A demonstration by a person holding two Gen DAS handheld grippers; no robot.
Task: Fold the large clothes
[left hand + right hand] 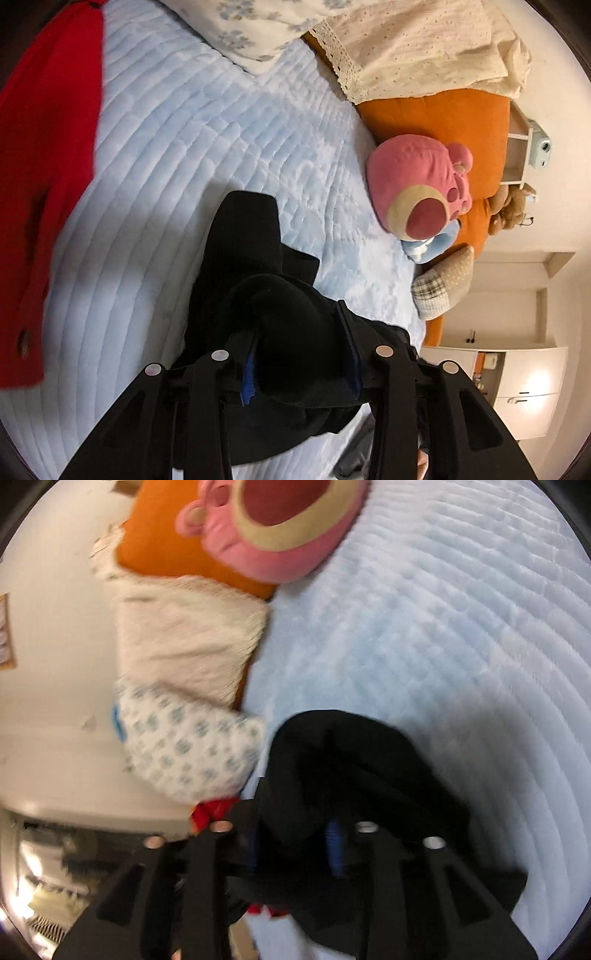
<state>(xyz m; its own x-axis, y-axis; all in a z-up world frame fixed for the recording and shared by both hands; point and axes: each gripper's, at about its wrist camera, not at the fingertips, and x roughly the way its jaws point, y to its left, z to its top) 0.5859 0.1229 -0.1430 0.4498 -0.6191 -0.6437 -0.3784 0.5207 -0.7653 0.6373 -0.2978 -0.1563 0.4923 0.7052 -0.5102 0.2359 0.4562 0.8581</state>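
The left gripper [301,354] has its two black fingers partly closed on a bunched fold of the black fabric garment [255,251], which hangs ahead of it over the pale blue quilted bedspread [184,140]. The right gripper [291,834] likewise pinches the same dark cloth [354,760]. A red buttoned garment [48,147] lies far left of the left gripper

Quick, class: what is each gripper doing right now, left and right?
Left gripper: closed on black garment.
Right gripper: black garment between its fingers; grip cannot be told.
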